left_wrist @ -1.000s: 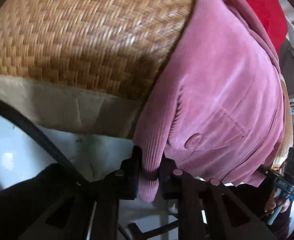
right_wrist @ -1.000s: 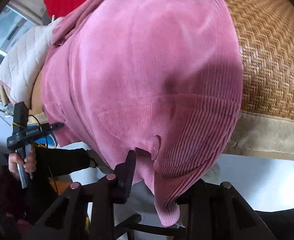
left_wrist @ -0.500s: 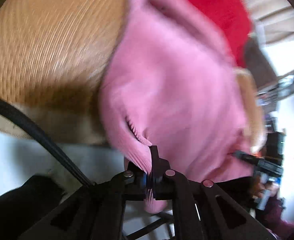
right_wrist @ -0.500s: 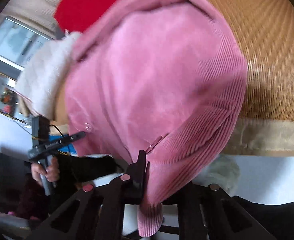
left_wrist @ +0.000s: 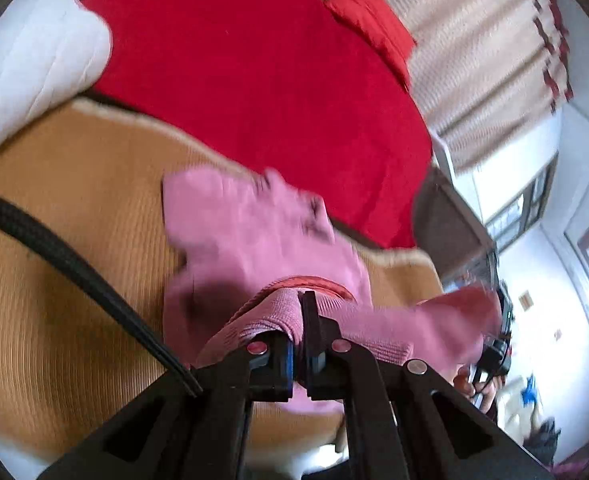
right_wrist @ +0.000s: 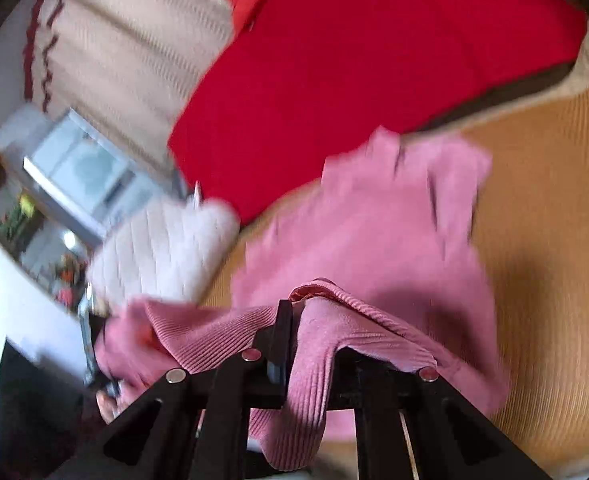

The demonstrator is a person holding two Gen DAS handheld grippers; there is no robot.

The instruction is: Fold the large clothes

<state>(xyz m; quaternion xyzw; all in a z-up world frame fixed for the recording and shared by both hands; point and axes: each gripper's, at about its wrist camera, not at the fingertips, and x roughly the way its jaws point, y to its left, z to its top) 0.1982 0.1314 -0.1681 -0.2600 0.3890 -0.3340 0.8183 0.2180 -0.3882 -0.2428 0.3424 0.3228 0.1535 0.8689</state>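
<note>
A pink corduroy garment [left_wrist: 250,236] lies on a woven straw mat [left_wrist: 74,280], its far part flat and its near hem lifted. My left gripper [left_wrist: 300,332] is shut on the hem, with the cloth bunched over its jaws. In the right wrist view the same pink garment [right_wrist: 374,224] spreads over the mat [right_wrist: 554,260]. My right gripper [right_wrist: 298,344] is shut on another part of the hem, which drapes over and hides the right finger. The stretched hem runs between the two grippers.
A red blanket [left_wrist: 254,64] covers the bed beyond the mat, with a red pillow [left_wrist: 370,20] and a beige curtain [left_wrist: 486,40] behind. A white quilted cushion [left_wrist: 26,60] lies at the mat's edge; it also shows in the right wrist view [right_wrist: 162,252].
Both grippers have risen and swung forward over the mat, carrying the hem up from the bed's edge. The views now look across the bed instead of down its side.
</note>
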